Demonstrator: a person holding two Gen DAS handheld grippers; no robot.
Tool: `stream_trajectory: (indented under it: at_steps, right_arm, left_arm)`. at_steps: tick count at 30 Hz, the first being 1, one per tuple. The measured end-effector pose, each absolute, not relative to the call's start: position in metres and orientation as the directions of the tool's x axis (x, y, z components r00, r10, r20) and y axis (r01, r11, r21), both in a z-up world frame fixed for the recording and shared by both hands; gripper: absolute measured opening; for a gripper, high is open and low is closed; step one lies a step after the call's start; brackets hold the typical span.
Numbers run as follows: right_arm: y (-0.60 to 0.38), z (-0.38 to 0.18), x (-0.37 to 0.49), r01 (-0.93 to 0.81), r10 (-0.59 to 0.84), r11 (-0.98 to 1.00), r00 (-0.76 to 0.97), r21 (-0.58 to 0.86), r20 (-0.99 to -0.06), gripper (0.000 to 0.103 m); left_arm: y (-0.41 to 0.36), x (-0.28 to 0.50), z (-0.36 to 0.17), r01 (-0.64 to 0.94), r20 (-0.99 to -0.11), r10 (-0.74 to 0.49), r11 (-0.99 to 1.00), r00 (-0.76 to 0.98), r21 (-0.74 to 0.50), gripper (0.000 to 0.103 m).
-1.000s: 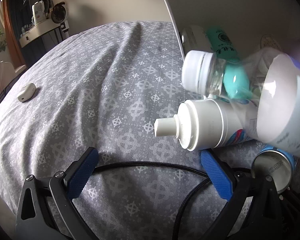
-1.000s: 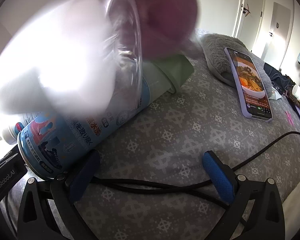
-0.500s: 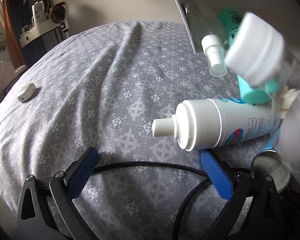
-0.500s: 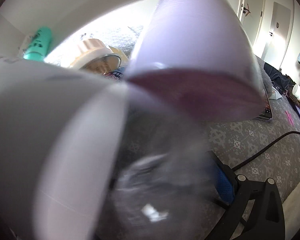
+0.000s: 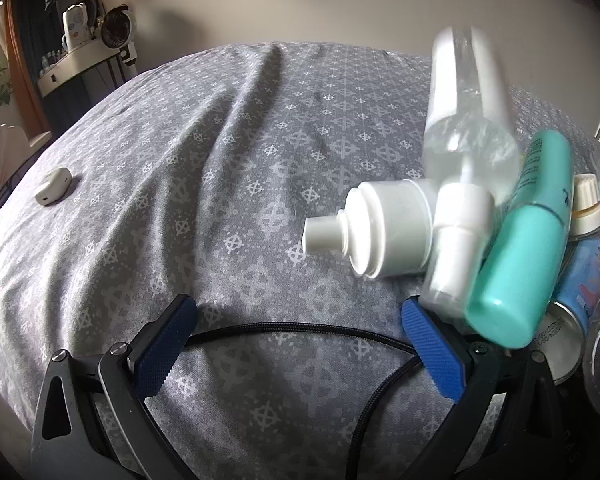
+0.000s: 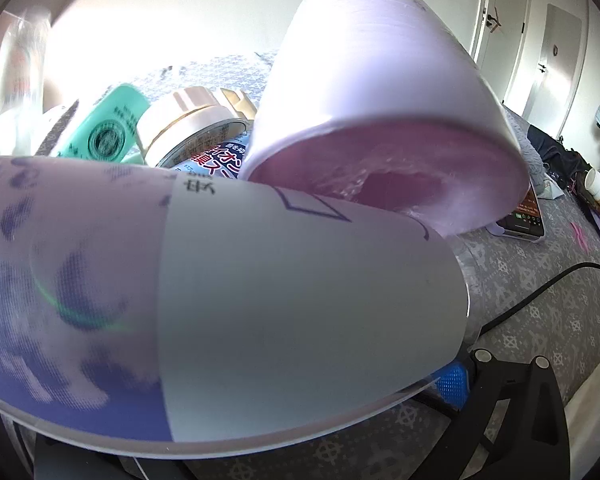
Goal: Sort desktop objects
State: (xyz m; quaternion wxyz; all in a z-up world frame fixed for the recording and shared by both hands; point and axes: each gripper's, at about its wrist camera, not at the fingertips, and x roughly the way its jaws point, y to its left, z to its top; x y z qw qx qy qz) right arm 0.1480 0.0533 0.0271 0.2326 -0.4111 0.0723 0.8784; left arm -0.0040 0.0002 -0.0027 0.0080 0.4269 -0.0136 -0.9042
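- Up close, the left gripper (image 5: 298,334) stands with its blue pads wide apart and nothing between them; a black cable (image 5: 300,330) runs across the grey sheet (image 5: 220,152) in the gap.
- Just right of it lies a heap of containers: a white spray can (image 5: 384,232) on its side with the nozzle pointing left, a blurred clear bottle (image 5: 466,136) over it, a teal tube (image 5: 528,248) slanting across, and a blue can (image 5: 580,268) behind.
- A small white case (image 5: 52,186) sits well apart, far left on the sheet.
- On the right wrist view, a lilac-labelled bottle (image 6: 220,300) fills the frame and hides most of the right gripper (image 6: 452,384); whether it grips anything cannot be told.
- A pink cap (image 6: 380,112) looms above that bottle, with the teal tube and cans behind.
- A phone (image 6: 526,220) lies further right.
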Motion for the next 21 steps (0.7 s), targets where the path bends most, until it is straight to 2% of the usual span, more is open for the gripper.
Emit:
stream_trajectory:
  at_steps: [21]
  right_arm:
    - [0.050, 0.032, 0.127, -0.469, 0.349, -0.881, -0.554, -0.063, -0.756, 0.103]
  left_arm:
    - [-0.005, -0.007, -0.005, 0.004, -0.769, -0.025, -1.000, -0.638, 0.029, 0.103]
